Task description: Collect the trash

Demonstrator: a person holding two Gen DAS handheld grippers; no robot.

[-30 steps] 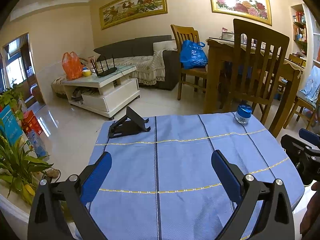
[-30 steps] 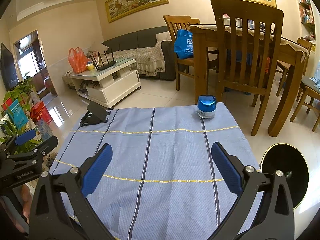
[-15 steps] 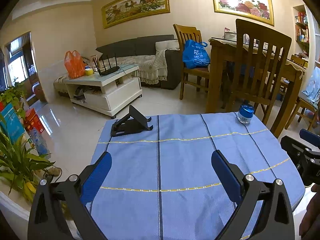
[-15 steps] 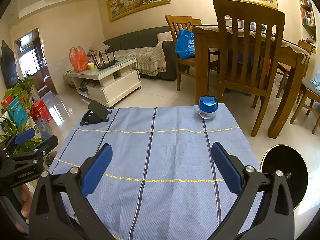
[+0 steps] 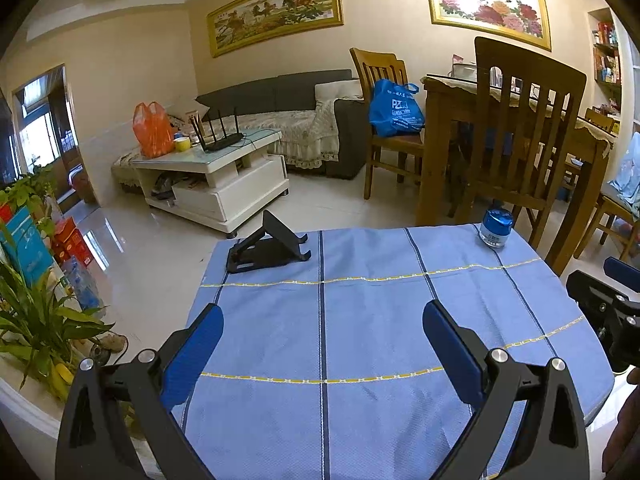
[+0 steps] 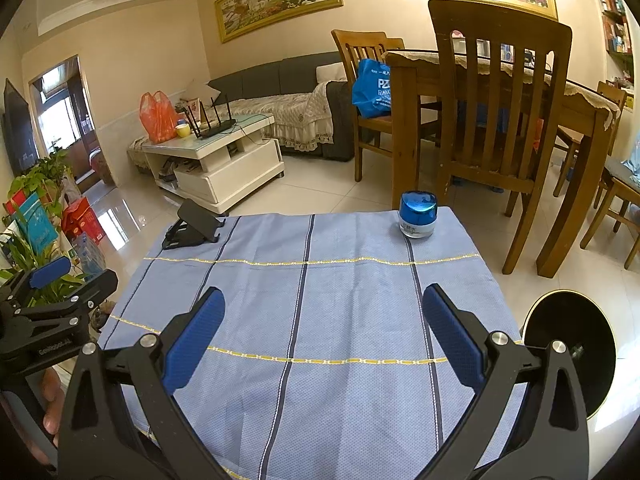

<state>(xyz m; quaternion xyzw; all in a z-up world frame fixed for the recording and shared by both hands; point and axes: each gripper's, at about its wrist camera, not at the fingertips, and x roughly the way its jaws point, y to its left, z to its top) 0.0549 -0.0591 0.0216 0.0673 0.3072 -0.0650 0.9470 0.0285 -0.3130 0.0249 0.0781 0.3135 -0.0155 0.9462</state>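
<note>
While both tools hang spread and empty over the blue tablecloth (image 5: 360,320), nothing is pinched.

Left gripper (image 5: 322,324) and right gripper (image 6: 323,312) fill the lower frame, jaws wide apart. Farther up, a blue-lidded jar (image 6: 417,220) stands near the cloth's upper right corner; a black phone stand (image 5: 266,244) sits at its upper left. No loose trash shows on the cloth.
</note>
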